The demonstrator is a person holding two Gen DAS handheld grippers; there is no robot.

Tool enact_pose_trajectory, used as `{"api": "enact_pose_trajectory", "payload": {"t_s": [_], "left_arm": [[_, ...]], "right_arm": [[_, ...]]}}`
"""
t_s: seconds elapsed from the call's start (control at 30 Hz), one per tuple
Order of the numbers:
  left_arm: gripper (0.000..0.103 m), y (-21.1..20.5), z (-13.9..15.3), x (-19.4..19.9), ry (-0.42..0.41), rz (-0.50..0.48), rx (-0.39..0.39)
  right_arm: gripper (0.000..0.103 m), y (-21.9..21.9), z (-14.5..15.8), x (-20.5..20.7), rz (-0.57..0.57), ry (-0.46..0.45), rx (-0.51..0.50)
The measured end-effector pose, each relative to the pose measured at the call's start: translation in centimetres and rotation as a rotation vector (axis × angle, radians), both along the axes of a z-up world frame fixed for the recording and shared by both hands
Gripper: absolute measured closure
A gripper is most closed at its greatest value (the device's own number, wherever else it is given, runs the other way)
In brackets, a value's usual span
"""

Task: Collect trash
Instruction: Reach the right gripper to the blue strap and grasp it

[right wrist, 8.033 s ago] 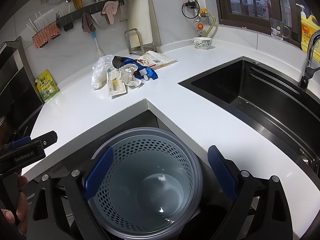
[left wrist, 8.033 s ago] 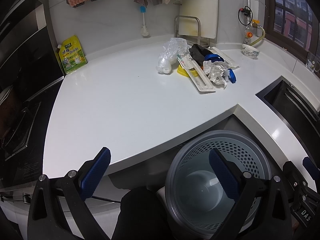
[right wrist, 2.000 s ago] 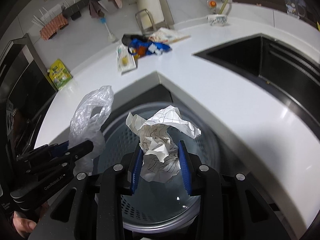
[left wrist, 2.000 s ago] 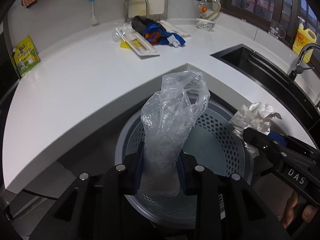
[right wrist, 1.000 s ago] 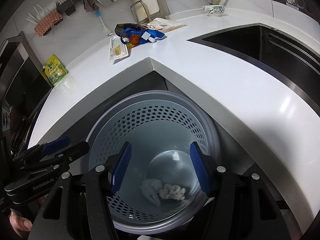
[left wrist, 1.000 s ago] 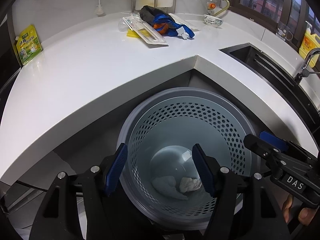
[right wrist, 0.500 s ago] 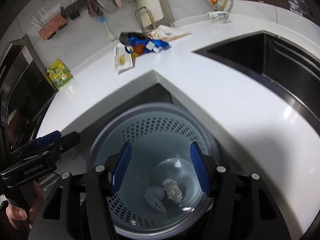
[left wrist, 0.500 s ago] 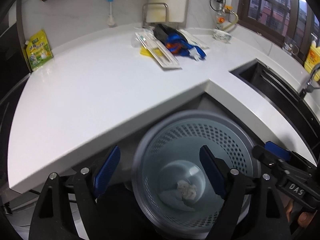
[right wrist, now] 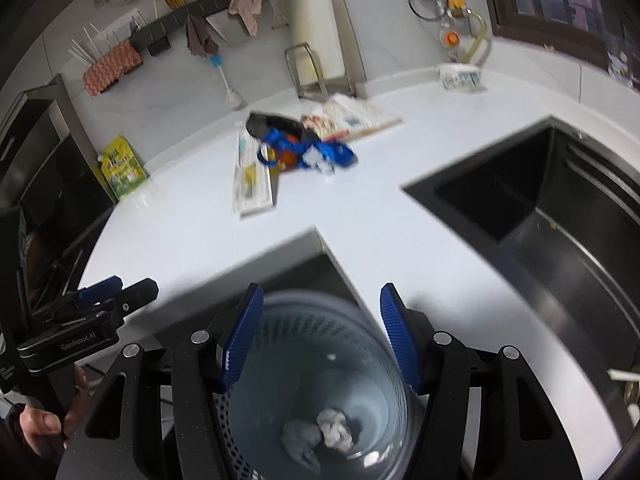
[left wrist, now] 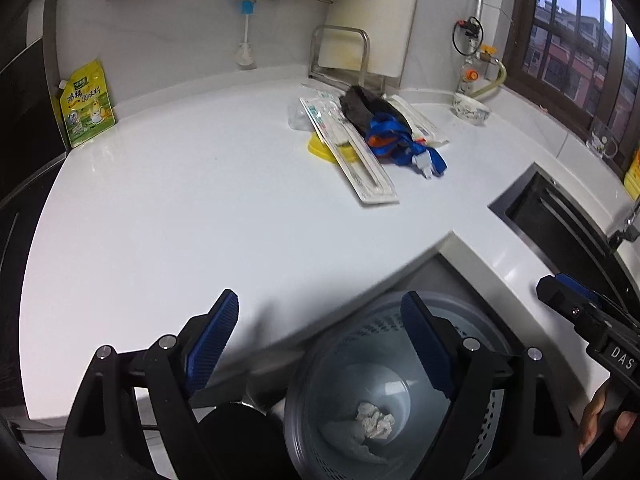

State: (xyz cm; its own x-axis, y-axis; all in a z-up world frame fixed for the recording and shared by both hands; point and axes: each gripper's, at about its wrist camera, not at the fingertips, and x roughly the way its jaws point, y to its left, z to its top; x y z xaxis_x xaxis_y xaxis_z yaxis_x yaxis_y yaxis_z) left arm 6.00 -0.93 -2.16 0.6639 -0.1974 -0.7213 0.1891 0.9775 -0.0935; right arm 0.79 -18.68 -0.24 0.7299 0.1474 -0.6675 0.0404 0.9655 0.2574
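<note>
A grey perforated trash bin (left wrist: 496, 412) (right wrist: 236, 432) stands below the counter corner; a crumpled paper ball (left wrist: 374, 420) (right wrist: 336, 428) and a clear plastic bag (right wrist: 300, 442) lie at its bottom. My left gripper (left wrist: 324, 328) is open and empty, above the bin's left rim. My right gripper (right wrist: 320, 328) is open and empty over the bin. A trash pile lies at the counter's back: a long white package (left wrist: 352, 156) (right wrist: 252, 184), a black bag (left wrist: 360, 106), a blue wrapper (left wrist: 396, 140) (right wrist: 316, 148), a yellow lid (left wrist: 320, 148).
A white L-shaped counter (left wrist: 200, 208) wraps the bin. A black sink (right wrist: 540, 216) is on the right. A yellow pouch (left wrist: 86, 104), a metal rack (left wrist: 340, 56) with a cutting board and a small bowl (left wrist: 472, 108) stand at the back.
Two seconds ago each gripper held trash over the bin; both opened and the bag and paper ball fell in. Since then both grippers have tilted up toward the counter.
</note>
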Motion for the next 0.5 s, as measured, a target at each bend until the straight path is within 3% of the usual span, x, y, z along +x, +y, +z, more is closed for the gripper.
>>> {"api": "enact_pose_trajectory", "payload": {"t_s": [0.5], "left_arm": [[0.016, 2.1, 3.4, 4.6, -0.096, 0.076, -0.015]], "right_arm": [[0.042, -0.7, 1.6, 5.7, 0.045, -0.039, -0.039]]}}
